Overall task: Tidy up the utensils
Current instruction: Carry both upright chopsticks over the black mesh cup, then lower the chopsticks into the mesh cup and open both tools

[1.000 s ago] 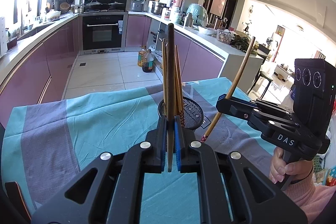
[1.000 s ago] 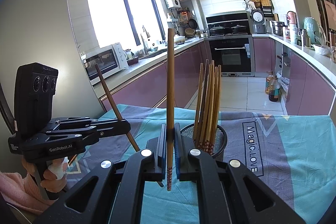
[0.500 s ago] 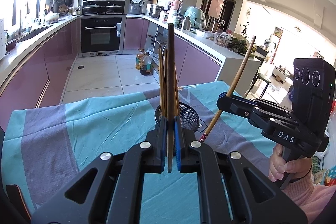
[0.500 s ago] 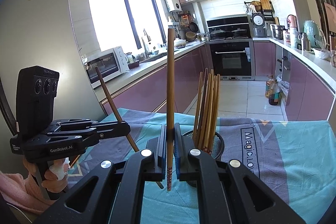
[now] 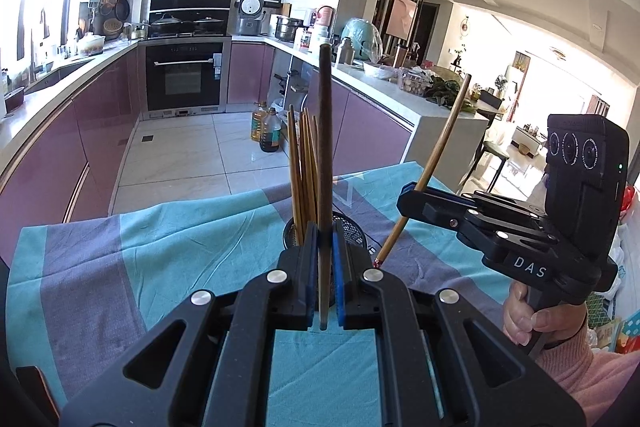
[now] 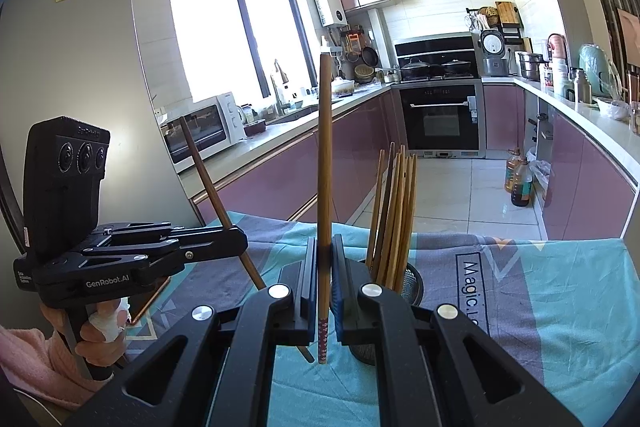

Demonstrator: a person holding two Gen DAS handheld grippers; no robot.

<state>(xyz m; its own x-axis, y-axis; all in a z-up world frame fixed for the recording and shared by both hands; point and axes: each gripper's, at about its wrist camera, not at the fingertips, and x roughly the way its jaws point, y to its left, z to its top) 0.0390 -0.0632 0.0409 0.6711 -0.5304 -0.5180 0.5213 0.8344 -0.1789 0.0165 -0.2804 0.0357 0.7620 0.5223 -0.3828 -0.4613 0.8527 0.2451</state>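
My left gripper point(image 5: 325, 291) is clamped tight on one dark chopstick point(image 5: 325, 167), which stands nearly upright, its lower end poking out just below the pads. If I lower it off-line it could catch the rim of the mesh holder point(image 5: 352, 227) or knock the chopsticks point(image 5: 302, 167) already standing in it — the holder looks light (it might tip). Further right, my right gripper point(image 6: 325, 291) is also fully closed on a chopstick point(image 6: 325, 167), patterned tip down, leaning a little in the left view. The holder sits on the striped cloth point(image 5: 160, 247) just ahead of both grippers, so two sticks going in together could cross and jam — one at a time seems safer.
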